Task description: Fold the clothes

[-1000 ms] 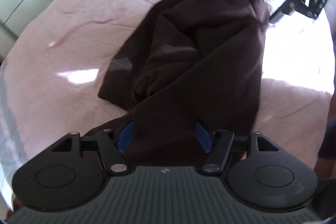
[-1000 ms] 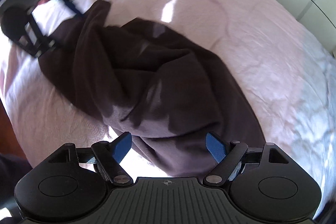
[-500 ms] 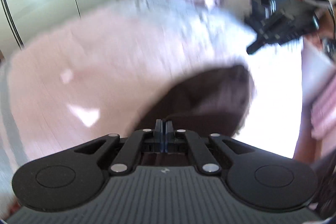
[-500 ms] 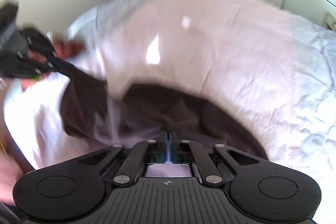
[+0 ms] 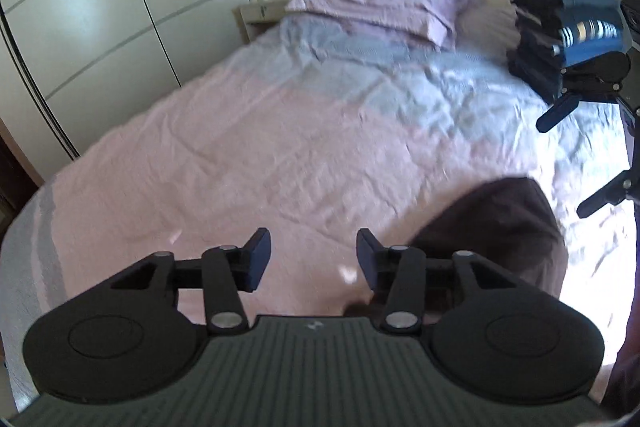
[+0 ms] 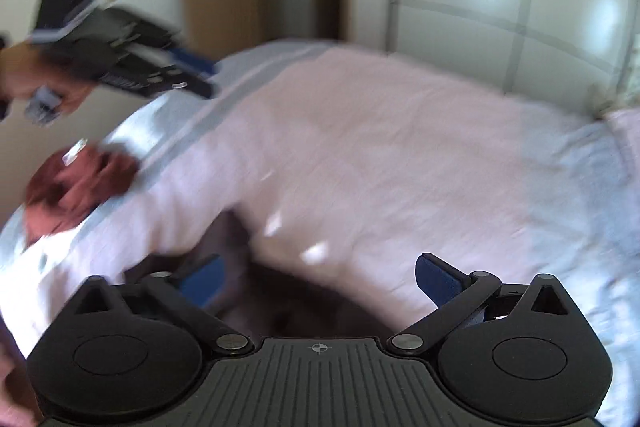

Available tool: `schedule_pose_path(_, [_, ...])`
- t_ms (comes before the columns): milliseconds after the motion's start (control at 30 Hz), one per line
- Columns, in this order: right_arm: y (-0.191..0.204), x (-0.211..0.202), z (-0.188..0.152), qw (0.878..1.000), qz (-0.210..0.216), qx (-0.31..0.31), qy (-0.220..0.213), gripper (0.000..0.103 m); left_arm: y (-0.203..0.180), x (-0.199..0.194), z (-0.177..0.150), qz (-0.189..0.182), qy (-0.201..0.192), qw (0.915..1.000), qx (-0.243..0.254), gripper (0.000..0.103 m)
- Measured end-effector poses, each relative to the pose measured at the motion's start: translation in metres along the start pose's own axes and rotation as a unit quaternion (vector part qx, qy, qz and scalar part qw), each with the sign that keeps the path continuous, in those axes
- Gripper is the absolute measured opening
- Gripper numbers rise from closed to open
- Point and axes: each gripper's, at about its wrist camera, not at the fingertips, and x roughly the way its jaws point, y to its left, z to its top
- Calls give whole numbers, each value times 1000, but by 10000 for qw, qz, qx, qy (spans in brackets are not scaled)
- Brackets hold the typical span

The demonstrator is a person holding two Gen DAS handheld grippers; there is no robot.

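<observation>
Garment (image 5: 500, 223), a dark brown one, lies bunched on the pink bedspread (image 5: 248, 147), at the near edge of the bed and just right of my left gripper (image 5: 312, 255). From the right wrist view only a dim strip of it shows, low between and under my right gripper (image 6: 320, 277). Both claws hang above the bed with nothing in them. The left one's jaws are opening, partway apart, with bare bedspread showing through the gap. The right one's jaws are opening too and stand very wide; the cloth lies below them, not between the pads. I judge the cloth soft, limp and light, the sort that sags and drags when lifted by one point and creases wherever it is dropped. It should not slip from the pads, and it is in no way fragile. I would take it at two edge corners or a hem, one claw on each, so it hangs flat. Which edge is which I cannot tell from this heap. A folded dark stack (image 5: 536, 39) sits at the bed's far right, well apart from the garment.
</observation>
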Motion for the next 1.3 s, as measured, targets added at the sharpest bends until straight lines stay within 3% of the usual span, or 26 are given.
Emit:
schedule_pose_path(167, [38, 106, -69, 9887, 181, -954, 1142, 101, -45, 43, -81, -316, 902, 9942, 497, 46])
schedule_pose_path(233, [34, 127, -83, 9855, 187, -944, 1396, 30, -52, 51, -95, -338, 911, 9926, 729, 47])
schedule_pose_path(267, [30, 129, -88, 9849, 245, -861, 1484, 5, -52, 54, -97, -335, 880, 9926, 768, 47])
schedule_pose_path(400, [37, 75, -112, 9752, 707, -888, 1901, 4, -21, 47, -83, -399, 421, 9983, 46, 49])
schedule_pose_path(467, [43, 49, -133, 9644, 870, -948, 2309, 4, -4, 43, -72, -503, 204, 9977, -404, 52])
schedule_pose_path(533, [44, 30, -160, 9535, 893, -834, 2754, 5, -5, 52, -69, -879, 234, 9938, -639, 63])
schedule_pose_path(600, [42, 17, -179, 9473, 784, -649, 3036, 5, -10, 63, -68, -1299, 314, 9876, -820, 66])
schedule_pose_path(667, [35, 3, -182, 9505, 588, -291, 3036, 6, -27, 84, -80, -1639, 689, 9791, -985, 66])
schedule_pose_path(733, [27, -7, -173, 9553, 352, 67, 2934, 21, -52, 103, -99, -1951, 1124, 9672, -1177, 63])
schedule_pose_path(767, [24, -13, -166, 9594, 222, 234, 2801, 47, -65, 111, -110, -2104, 1337, 9600, -1277, 61])
schedule_pose_path(800, [20, -20, -154, 9669, 124, 394, 2519, 71, -77, 111, -118, -2175, 1426, 9564, -1328, 50])
schedule_pose_path(833, [16, -26, -143, 9738, 84, 530, 2208, 77, -88, 105, -124, -2179, 1414, 9563, -1340, 35])
schedule_pose_path(867, [12, -30, -133, 9790, 51, 632, 1939, 80, -99, 99, -130, -2183, 1401, 9563, -1353, 26])
schedule_pose_path(900, [7, -29, -124, 9823, 18, 709, 1733, 80, -105, 89, -135, -2216, 1350, 9558, -1384, 15])
schedule_pose_path(967, [-2, -15, -109, 9855, -26, 794, 1501, 80, -110, 63, -142, -2331, 1181, 9539, -1478, 10])
schedule_pose_path(1000, [-7, -4, -102, 9863, -19, 816, 1436, 80, -113, 48, -146, -2422, 1116, 9525, -1473, 2])
schedule_pose_path(1133, [-18, 64, -71, 9888, 257, 767, 1253, 80, -126, -18, -164, -2758, 1138, 9479, -1119, 2])
schedule_pose_path(1300, [-12, 150, -48, 9798, 645, 1154, 1499, 92, -122, -60, -197, -2493, 1497, 9451, -1489, 3])
